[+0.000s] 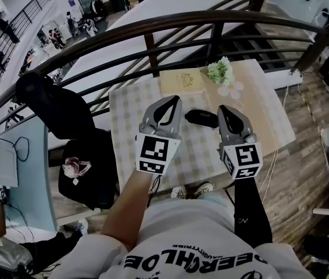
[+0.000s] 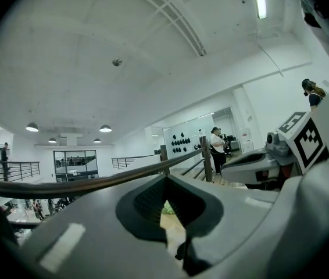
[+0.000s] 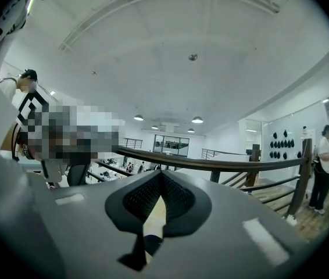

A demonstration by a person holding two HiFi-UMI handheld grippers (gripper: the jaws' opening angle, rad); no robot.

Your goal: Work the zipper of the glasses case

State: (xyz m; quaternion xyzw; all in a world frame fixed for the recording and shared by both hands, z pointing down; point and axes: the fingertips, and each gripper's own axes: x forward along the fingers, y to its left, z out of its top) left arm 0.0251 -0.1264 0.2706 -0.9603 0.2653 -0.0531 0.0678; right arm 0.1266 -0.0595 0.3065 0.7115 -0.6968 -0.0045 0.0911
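Left gripper (image 1: 176, 97): jaws closed tip to tip, nothing between them, held over the checked table (image 1: 129, 106).
Right gripper (image 1: 222, 108): jaws likewise together and empty.
Glasses case (image 1: 201, 118): dark, on the table between both grippers' tips, long axis running left to right; its right end looks closest to the right gripper.
Beyond: flowers (image 1: 221, 71), then railing (image 1: 153, 25).

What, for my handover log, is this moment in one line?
left gripper: shut, empty | right gripper: shut, empty | glasses case: on table, ungripped
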